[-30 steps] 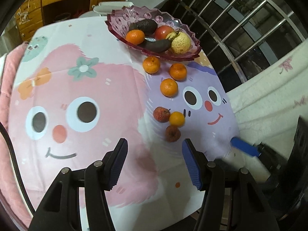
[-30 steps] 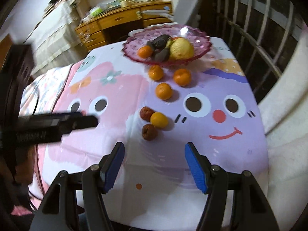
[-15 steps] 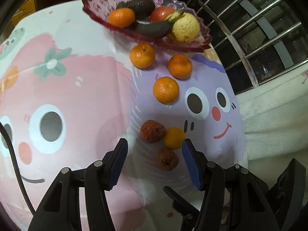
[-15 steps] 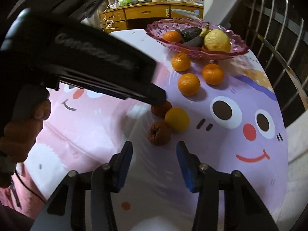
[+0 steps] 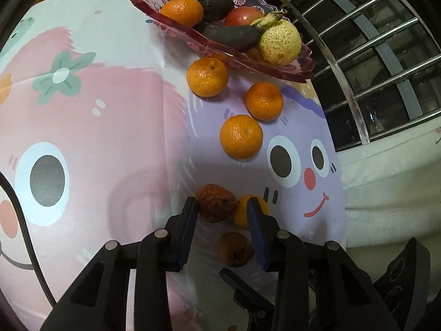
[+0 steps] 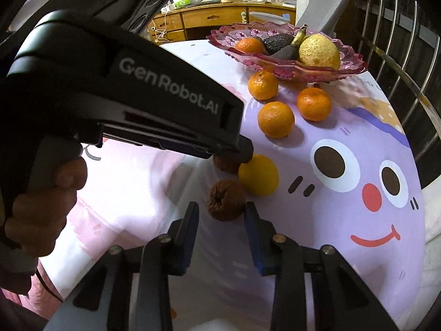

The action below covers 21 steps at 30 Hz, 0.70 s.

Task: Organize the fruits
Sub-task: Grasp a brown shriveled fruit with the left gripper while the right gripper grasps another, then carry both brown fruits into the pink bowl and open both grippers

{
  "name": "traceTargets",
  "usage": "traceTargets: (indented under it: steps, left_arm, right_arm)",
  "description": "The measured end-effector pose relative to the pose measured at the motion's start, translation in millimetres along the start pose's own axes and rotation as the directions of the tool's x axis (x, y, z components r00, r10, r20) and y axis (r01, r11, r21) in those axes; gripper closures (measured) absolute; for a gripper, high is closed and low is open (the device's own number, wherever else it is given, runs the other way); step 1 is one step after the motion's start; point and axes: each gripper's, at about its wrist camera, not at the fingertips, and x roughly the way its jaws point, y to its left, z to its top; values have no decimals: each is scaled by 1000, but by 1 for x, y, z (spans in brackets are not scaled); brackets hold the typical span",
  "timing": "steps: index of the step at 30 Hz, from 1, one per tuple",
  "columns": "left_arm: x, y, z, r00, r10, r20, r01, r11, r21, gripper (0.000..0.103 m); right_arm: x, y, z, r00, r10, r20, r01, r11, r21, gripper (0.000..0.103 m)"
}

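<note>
Since both wrinkled brown fruits look dried and shrivelled, they are judged light and rather soft, with rough skin that should not slip, and each is best taken across its widest part with gentle pressure. On the left, the left gripper has just been closing, and its blue pads are seen narrowed around the farther wrinkled fruit, which lies on the desk touching the small yellow-orange fruit; firm contact of the pads cannot be confirmed, so the jaws are read as narrowly apart, not clamped. To the right of it, the right gripper has likewise been closing, and the nearer wrinkled fruit sits between its fingertips, with a slim gap seen on the left side. Whether the right pad touches cannot be told. Further back, three mandarins lie loose before the pink glass dish, which holds the sorted fruit and is judged fragile.
</note>
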Motion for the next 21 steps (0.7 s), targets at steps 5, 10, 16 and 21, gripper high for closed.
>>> traceTargets:
  steps: [5,10,16,21]
  left_arm:
    - [1,5,0,1000,-4,4,4,1000,-15,78]
    - [1,5,0,1000,-9,9,9,1000,-18,80]
    - [-6,5,-2,1000,0,25,1,999,-37,81]
    - [-27,5,-1,998,7,62,-3,998,-60,81]
  right_arm:
    - [2,-4,2,1000,6,0,-6,1000,4,75]
    - [4,-4,6,1000,10,-14,-10,1000,-16,77]
    - [1,-8,11,997,61,-38,-61,998,-12,79]
    - [-10,-9,14,991,124,-47,-125,992,-18,79]
